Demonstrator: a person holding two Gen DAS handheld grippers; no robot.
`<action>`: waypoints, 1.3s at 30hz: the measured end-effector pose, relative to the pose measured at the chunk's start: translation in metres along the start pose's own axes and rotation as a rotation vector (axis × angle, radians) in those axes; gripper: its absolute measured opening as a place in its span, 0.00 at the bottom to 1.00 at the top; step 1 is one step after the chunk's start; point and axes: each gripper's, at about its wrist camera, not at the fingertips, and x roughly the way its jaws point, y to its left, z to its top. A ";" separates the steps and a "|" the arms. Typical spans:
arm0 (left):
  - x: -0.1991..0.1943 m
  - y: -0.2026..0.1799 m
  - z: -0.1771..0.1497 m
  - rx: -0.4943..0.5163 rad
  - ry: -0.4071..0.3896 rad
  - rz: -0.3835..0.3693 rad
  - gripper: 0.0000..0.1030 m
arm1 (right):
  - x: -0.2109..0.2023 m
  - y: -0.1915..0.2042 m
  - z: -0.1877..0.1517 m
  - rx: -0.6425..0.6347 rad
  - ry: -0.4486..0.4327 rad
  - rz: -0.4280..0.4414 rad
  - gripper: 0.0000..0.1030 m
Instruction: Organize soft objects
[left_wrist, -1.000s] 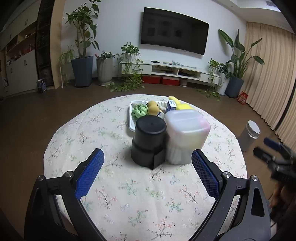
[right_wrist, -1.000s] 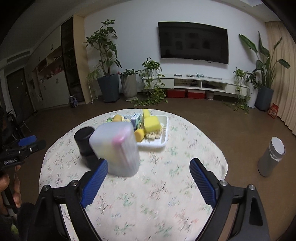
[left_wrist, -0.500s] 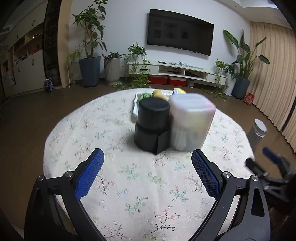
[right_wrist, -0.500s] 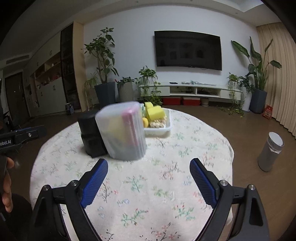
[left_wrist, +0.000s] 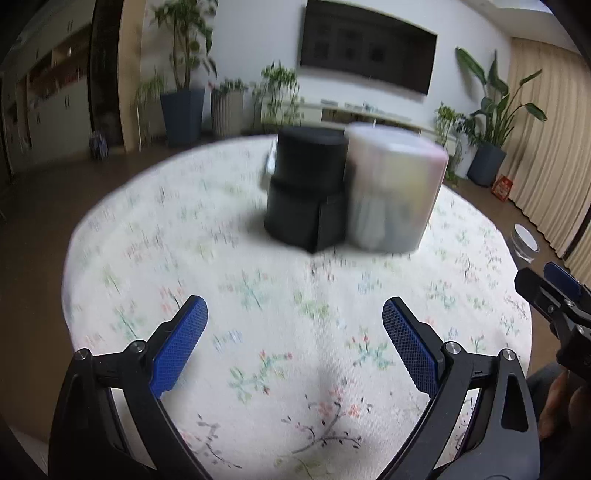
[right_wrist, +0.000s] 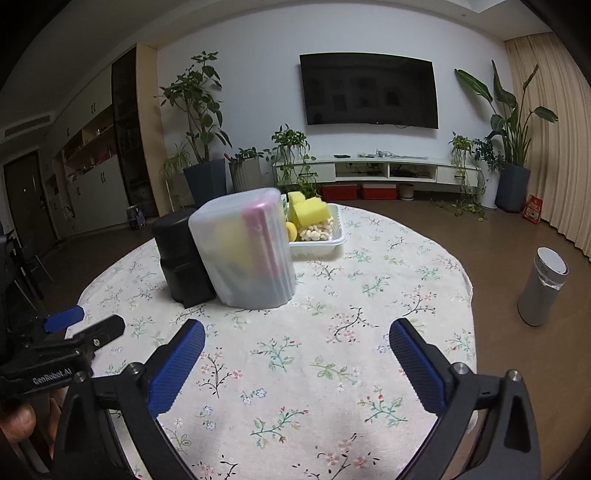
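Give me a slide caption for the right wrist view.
Open right gripper faces translucent container, black container and white tray.

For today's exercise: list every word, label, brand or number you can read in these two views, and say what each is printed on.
"GenRobot.AI": white lettering on the black body of the left gripper, seen in the right wrist view.
Red packet on the floor by the curtain: has printing, too small to read.
Carton in the white tray: print unreadable.

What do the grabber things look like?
Both the left gripper and the right gripper are black plastic frames with two fingers covered in bumpy blue pads, joined by silver screws. The left one has white "GenRobot.AI" lettering on its side.
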 end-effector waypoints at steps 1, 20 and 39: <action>0.002 0.000 -0.002 -0.006 0.013 -0.006 0.94 | 0.001 0.001 -0.001 -0.001 0.004 0.000 0.99; -0.003 -0.012 -0.002 0.018 -0.006 -0.012 0.97 | 0.001 0.003 -0.006 -0.019 0.020 -0.025 0.99; -0.012 -0.019 -0.003 0.050 -0.043 0.009 1.00 | 0.000 0.004 -0.006 -0.037 0.023 -0.032 0.99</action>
